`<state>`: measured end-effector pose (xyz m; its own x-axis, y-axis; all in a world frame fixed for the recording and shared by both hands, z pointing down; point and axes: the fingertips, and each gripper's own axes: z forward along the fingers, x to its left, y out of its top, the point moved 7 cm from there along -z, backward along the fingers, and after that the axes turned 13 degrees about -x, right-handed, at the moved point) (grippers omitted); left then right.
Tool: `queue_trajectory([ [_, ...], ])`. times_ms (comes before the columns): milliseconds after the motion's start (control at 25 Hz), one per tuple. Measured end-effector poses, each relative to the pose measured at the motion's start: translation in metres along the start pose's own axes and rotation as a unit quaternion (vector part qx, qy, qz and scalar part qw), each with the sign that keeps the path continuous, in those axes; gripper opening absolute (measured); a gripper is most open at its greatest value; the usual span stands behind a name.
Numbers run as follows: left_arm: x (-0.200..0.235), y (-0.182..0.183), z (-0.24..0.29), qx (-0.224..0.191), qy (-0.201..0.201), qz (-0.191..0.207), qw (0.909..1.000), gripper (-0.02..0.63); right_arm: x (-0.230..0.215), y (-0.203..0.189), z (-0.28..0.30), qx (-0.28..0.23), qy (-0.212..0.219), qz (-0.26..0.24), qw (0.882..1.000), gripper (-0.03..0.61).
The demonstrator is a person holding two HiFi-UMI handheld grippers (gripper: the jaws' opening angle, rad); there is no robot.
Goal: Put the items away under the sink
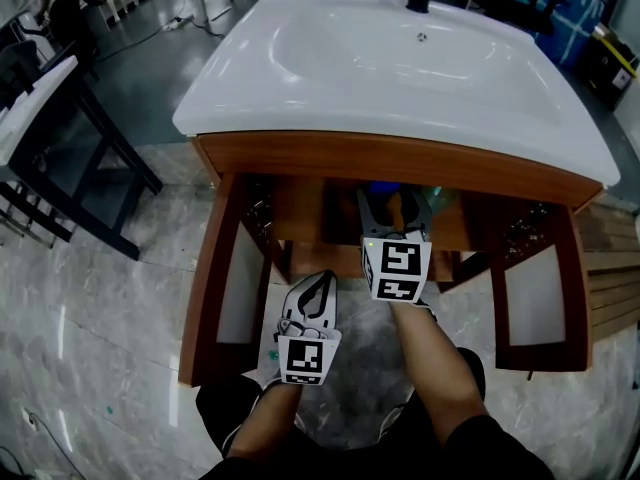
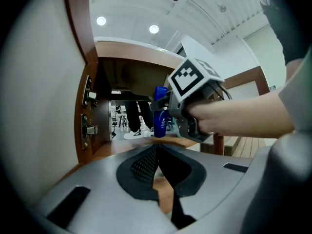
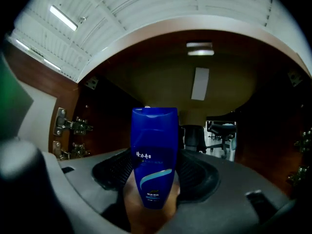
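Observation:
A blue shampoo bottle [image 3: 155,150] stands upright between the jaws of my right gripper [image 3: 155,172], which is shut on its lower half. In the head view this right gripper [image 1: 393,203] reaches level into the open wooden cabinet [image 1: 300,248] under the white sink [image 1: 400,58], and only a bit of the blue bottle [image 1: 378,186] shows past it. The left gripper view shows the bottle [image 2: 160,115] hanging a little above the cabinet floor. My left gripper [image 1: 321,278] waits lower, outside the cabinet front, its jaws shut with nothing in them [image 2: 157,150].
Both cabinet doors stand open, the left door [image 1: 215,288] and the right door [image 1: 540,298]. Metal hinges [image 2: 89,113] sit on the left inner wall. A black-legged table [image 1: 60,148] stands on the marble floor at left. An office chair [image 3: 222,133] shows behind the open back.

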<state>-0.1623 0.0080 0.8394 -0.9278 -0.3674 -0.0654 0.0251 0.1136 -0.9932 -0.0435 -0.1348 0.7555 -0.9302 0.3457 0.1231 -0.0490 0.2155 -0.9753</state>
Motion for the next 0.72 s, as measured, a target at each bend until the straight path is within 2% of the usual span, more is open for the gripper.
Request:
queue_trajectory([
  [240, 0.0, 0.0, -0.005, 0.001, 0.001, -0.005, 1.0, 0.02, 0.001, -0.013, 0.034, 0.035, -0.001, 0.004, 0.999, 0.284],
  [440, 0.007, 0.0, -0.005, -0.008, 0.014, -0.05, 0.9986, 0.02, 0.0, -0.025, 0.045, 0.059, 0.0, 0.006, 0.998, 0.284],
  [720, 0.01, 0.003, -0.001, -0.016, 0.017, -0.042, 0.9988, 0.02, -0.002, -0.027, 0.049, 0.057, 0.005, 0.013, 0.998, 0.287],
])
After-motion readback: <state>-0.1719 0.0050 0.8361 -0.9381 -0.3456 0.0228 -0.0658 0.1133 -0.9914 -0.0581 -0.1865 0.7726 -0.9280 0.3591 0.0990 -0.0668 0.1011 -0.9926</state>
